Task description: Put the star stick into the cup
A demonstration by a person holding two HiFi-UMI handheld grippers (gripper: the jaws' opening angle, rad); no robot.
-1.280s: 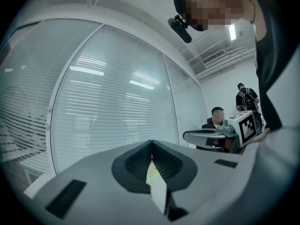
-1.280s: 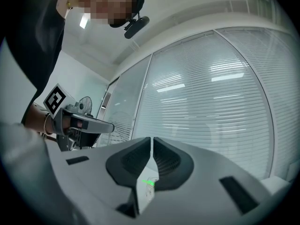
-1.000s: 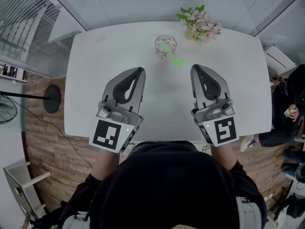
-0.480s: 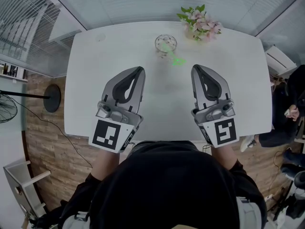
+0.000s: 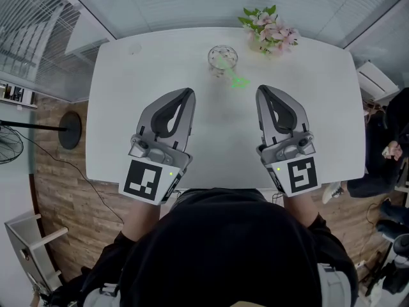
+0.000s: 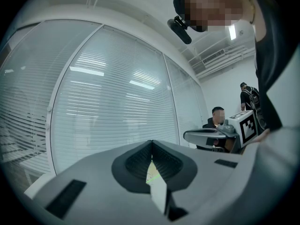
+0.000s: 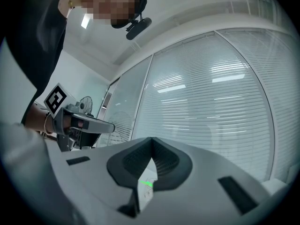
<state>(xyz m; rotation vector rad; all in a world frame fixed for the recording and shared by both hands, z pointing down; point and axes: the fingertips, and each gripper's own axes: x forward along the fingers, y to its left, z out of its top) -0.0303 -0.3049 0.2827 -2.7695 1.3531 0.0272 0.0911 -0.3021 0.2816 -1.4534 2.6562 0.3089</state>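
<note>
A clear glass cup [image 5: 221, 57] stands at the far middle of the white table [image 5: 128, 107]. The green star stick [image 5: 237, 80] lies on the table just right of and nearer than the cup, its thin end pointing toward the cup. My left gripper [image 5: 188, 94] and right gripper [image 5: 261, 91] rest side by side on the near half of the table, both shut with nothing between the jaws, tips pointing away from me. The stick lies well beyond both tips. A green glint shows through the gap under the shut jaws of the left gripper [image 6: 151, 145] and the right gripper [image 7: 152, 153].
A small bunch of pink flowers [image 5: 269, 31] stands at the far right of the table, right of the cup. Blinds and glass walls ring the table. A person [image 5: 383, 146] sits off the table's right edge.
</note>
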